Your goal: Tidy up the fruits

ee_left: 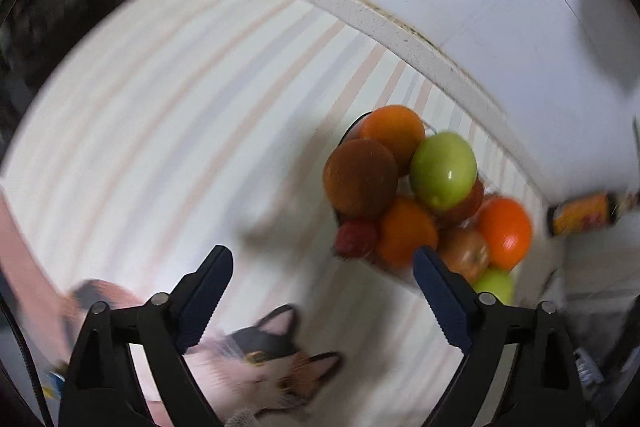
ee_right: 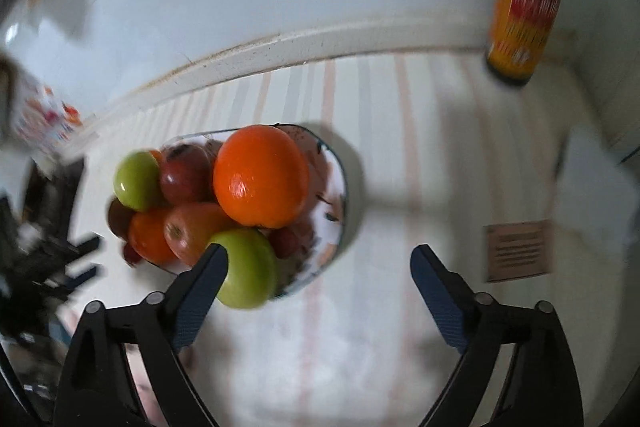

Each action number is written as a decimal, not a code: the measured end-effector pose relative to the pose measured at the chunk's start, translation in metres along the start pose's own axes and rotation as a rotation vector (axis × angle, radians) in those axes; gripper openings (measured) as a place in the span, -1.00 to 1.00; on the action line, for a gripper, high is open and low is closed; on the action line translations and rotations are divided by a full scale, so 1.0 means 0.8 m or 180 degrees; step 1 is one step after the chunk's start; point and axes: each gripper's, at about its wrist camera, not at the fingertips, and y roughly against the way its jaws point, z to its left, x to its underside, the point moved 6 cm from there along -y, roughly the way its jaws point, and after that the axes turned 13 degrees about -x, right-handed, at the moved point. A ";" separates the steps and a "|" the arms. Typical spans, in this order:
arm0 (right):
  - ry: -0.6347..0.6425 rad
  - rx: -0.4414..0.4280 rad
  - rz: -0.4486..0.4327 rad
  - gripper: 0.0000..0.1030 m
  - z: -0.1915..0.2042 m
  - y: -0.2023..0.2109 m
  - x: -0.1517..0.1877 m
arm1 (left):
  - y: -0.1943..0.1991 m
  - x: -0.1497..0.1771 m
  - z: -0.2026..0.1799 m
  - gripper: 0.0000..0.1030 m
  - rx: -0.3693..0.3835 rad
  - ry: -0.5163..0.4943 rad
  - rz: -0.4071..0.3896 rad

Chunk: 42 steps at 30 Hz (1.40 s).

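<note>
A patterned plate on a striped cloth holds a heap of fruit: a big orange on top, green apples, red apples and smaller oranges. In the left wrist view the same heap shows at right, with a brown fruit, a green apple and oranges. My left gripper is open and empty, left of the heap. My right gripper is open and empty, above the plate's near right edge.
A dark bottle with an orange label stands at the far right by the wall. A cat sits under the left gripper. A brown card lies right of the plate. A printed packet is at far left.
</note>
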 end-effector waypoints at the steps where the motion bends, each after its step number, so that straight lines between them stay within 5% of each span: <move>1: 0.0094 0.0097 -0.0019 0.85 0.006 0.008 0.004 | 0.007 0.006 0.001 0.80 -0.0101 -0.0081 -0.0036; 7: 0.0310 0.0276 -0.0123 0.90 0.043 0.053 0.040 | 0.053 0.051 0.001 0.80 -0.0361 -0.0597 -0.0218; 20: 0.0208 0.0379 -0.0677 0.90 0.136 0.211 0.147 | 0.221 0.131 0.031 0.81 -0.0203 -0.1195 -0.1059; 29: 0.0162 0.0551 -0.1113 0.90 0.201 0.335 0.237 | 0.316 0.187 0.082 0.81 0.0091 -0.1341 -0.1398; 42: 0.0261 0.0422 -0.1378 0.91 0.270 0.431 0.317 | 0.396 0.234 0.124 0.81 0.0185 -0.1318 -0.1683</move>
